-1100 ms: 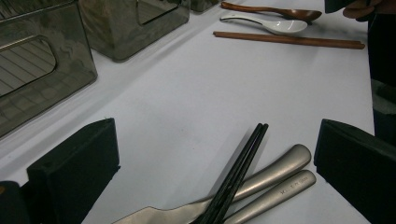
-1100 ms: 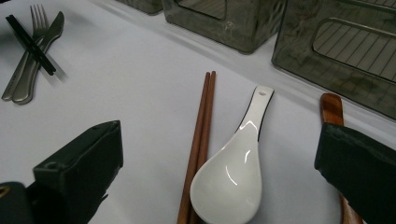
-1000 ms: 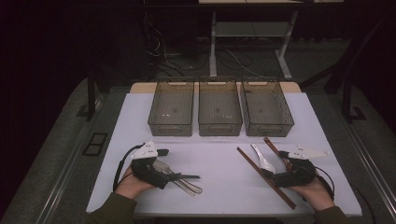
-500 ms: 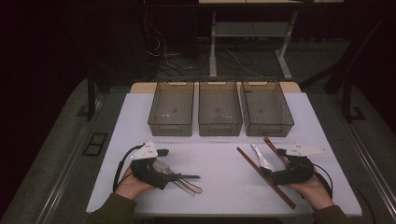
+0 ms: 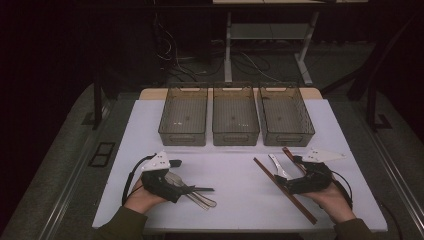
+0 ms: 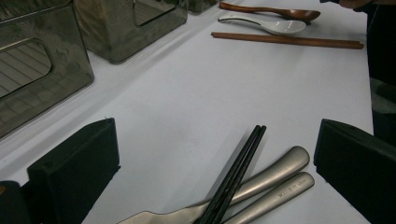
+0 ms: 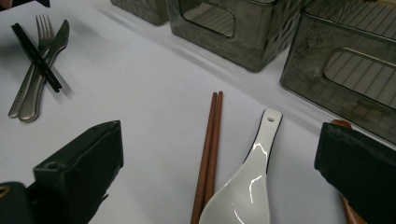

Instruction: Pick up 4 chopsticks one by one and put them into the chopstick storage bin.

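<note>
Nothing has moved much: both wide-open grippers still wait in front of the three grey plastic bins (image 5: 235, 120), left gripper (image 6: 219, 163) over thin black chopsticks (image 6: 236, 172), right gripper (image 7: 219, 172) over a shiny white spoon (image 7: 247, 186), so no picking yet.

Each hand-held unit, left gripper (image 5: 192, 189) and right gripper (image 5: 281, 181), has a black moulded body, two blocky matte-black jaws, a pale grey three-cornered top plate with small dark dots, and a trailing black cable. Olive-green sleeves cover both forearms.
</note>
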The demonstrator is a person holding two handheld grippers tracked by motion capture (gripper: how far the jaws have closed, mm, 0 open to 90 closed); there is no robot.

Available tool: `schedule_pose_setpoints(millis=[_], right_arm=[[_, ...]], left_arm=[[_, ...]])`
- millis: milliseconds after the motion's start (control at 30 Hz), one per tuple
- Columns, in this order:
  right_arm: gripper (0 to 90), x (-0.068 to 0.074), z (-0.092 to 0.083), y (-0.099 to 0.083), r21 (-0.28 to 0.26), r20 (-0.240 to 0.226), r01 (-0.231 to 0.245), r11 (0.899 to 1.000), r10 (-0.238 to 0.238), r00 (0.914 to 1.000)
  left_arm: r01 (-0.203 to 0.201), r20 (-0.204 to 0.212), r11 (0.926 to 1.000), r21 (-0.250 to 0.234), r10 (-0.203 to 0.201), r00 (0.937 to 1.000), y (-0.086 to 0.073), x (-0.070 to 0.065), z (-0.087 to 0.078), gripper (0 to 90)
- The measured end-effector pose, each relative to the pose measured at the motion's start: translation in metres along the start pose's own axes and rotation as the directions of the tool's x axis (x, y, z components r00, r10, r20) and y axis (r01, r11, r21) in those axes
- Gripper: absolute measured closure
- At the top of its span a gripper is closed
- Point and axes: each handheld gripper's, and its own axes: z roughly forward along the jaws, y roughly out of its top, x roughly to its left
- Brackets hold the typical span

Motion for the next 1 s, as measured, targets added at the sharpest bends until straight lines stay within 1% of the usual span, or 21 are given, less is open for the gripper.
schedule_pose_setpoints(millis=[67,133,167,200,367,733,767,833,967,1000], right_arm=[[1.0,0.0,0.003,0.002,0.008,-0.003,-0.004,1.0,0.004,1.0],[1.0,0.0,0.006,0.004,0.018,-0.001,0.003,1.0,-0.003,1.0],[4.1,0.001,0.009,0.006,0.02,-0.002,0.002,1.0,-0.002,1.0],[4.1,0.001,0.009,0.006,0.02,-0.002,0.002,1.0,-0.002,1.0],[4.6,0.004,0.015,0.009,0.038,-0.004,0.02,0.999,-0.02,0.9998],[7.0,0.002,0.025,0.016,0.042,-0.006,0.018,0.999,-0.017,0.9998],[13.3,0.002,0.028,0.017,0.043,-0.01,0.024,0.999,-0.024,0.9997],[14.0,0.001,0.028,0.018,0.046,-0.016,0.031,0.998,-0.03,0.9994],[15.2,0.002,0.036,0.023,0.08,-0.031,0.033,0.996,-0.03,0.9991],[15.2,0.002,0.036,0.023,0.08,-0.031,0.033,0.996,-0.03,0.9991]], left_arm=[[-0.002,0.0,1.0,0.003,0.002,1.0,0.0,0.0,0.001,0.0],[0.0,0.003,1.0,0.003,0.0,1.0,0.0,0.0,0.001,0.0],[-0.001,0.003,1.0,0.001,0.001,1.0,0.0,-0.001,0.001,0.0],[-0.001,0.003,1.0,0.001,0.001,1.0,0.0,-0.001,0.001,0.0],[-0.002,0.006,1.0,0.001,0.002,1.0,0.001,-0.002,0.001,0.0],[0.003,0.008,1.0,-0.001,-0.003,1.0,0.0,-0.002,0.002,0.0],[0.008,0.006,1.0,-0.001,-0.008,1.0,0.0,-0.001,0.001,0.0],[0.009,0.006,1.0,-0.001,-0.009,0.9999,0.0,-0.001,0.001,0.0],[0.01,0.004,0.9999,0.0,-0.01,0.9999,0.0,-0.002,0.001,0.0],[0.012,0.004,0.9999,-0.001,-0.012,0.9999,0.0,-0.002,0.001,0.0]])
